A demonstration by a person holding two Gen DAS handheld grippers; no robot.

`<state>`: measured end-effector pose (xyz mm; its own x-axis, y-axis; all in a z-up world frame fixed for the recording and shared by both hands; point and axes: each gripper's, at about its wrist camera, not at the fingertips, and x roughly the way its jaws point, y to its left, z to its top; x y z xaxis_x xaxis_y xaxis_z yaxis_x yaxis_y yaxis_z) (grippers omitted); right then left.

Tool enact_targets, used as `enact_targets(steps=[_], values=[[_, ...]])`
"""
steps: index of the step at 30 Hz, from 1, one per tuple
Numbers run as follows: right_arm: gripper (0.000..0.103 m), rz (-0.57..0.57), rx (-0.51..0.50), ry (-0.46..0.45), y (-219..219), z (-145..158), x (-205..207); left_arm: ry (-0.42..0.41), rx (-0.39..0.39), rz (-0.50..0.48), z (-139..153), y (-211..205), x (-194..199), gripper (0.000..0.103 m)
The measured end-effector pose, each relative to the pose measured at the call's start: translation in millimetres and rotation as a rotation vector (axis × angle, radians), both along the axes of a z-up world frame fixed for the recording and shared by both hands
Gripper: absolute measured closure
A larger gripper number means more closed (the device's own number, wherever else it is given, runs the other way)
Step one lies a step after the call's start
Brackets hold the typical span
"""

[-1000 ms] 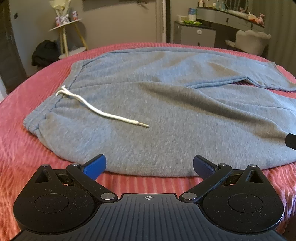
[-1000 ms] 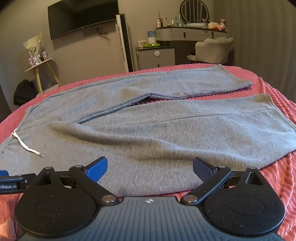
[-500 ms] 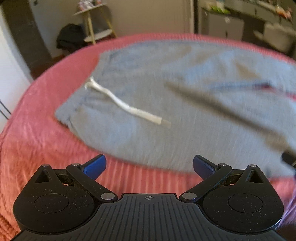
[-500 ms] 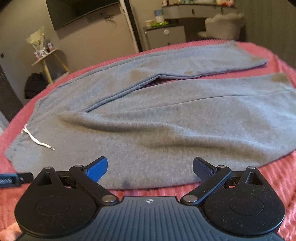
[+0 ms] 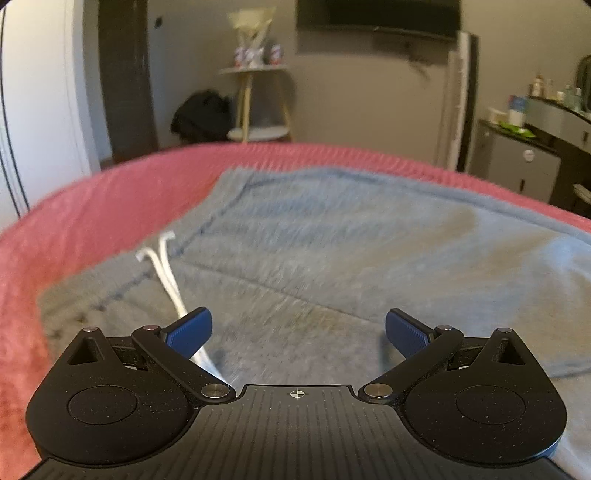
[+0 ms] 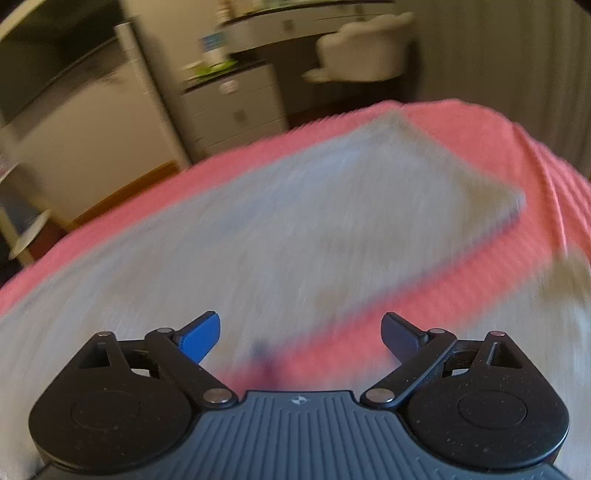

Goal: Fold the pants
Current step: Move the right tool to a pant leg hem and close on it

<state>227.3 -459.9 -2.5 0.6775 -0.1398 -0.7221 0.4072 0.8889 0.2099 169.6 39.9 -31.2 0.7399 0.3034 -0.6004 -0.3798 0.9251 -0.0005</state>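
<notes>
Straight ahead of the left jaws, a beige wall with a dark TV up top. Left of centre, a small wooden shelf, a black bag on the floor beside it. Far right, a grey cabinet. Ahead of the right jaws, blurred drawers and a pale chair.

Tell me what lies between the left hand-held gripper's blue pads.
In the left wrist view, grey fleece sweatpants fill the gap of the left hand-held gripper; their white drawstring passes behind the left pad.
</notes>
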Motion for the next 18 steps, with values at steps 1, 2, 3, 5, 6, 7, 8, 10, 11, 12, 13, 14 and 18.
enact_targets(steps=[1,2,3,5,6,7,8,10,11,12,13,14,18], values=[[0.028,-0.041,0.001,-0.004,-10.6,1.1,25.4,-0.001,-0.01,0.003,-6.3,3.9,4.2,0.0],[0.033,-0.085,0.023,-0.007,-22.2,0.7,52.7,0.003,-0.015,-0.003,-13.7,5.0,9.2,0.0],[0.043,-0.111,0.051,-0.006,-30.8,-1.4,73.1,0.007,-0.018,-0.016,-21.0,4.5,12.0,0.0],[0.058,-0.171,0.087,0.0,-47.7,-8.1,120.4,-0.002,-0.017,-0.031,-32.9,2.1,14.6,0.0],[0.058,-0.194,0.085,0.005,-52.8,-10.8,135.6,-0.019,-0.017,-0.029,-35.3,2.4,14.4,0.0],[0.058,-0.227,0.086,0.005,-57.8,-13.2,152.0,-0.033,-0.021,-0.027,-36.7,2.4,13.9,0.0],[0.056,-0.242,0.085,0.0,-60.8,-15.2,163.4,-0.037,-0.034,-0.025,-39.1,3.2,14.9,0.0],[0.052,-0.278,0.081,0.022,-64.5,-23.0,188.9,-0.056,-0.059,-0.016,-43.6,6.8,14.3,0.0],[0.052,-0.285,0.08,0.038,-64.2,-27.0,199.1,-0.063,-0.059,-0.013,-45.4,7.4,16.7,0.0],[0.052,-0.291,0.081,0.049,-63.9,-29.8,209.0,-0.061,-0.05,-0.01,-46.1,6.2,19.0,0.0],[0.049,-0.294,0.072,0.052,-60.5,-33.5,216.0,-0.059,-0.041,-0.009,-47.0,4.9,20.3,0.0],[0.049,-0.301,0.049,0.077,-56.3,-38.6,222.0,-0.06,-0.038,-0.008,-47.5,4.5,21.1,0.0],[0.074,-0.343,0.026,0.095,-53.7,-46.2,222.3,-0.068,-0.047,-0.007,-46.6,5.6,20.5,0.0]])
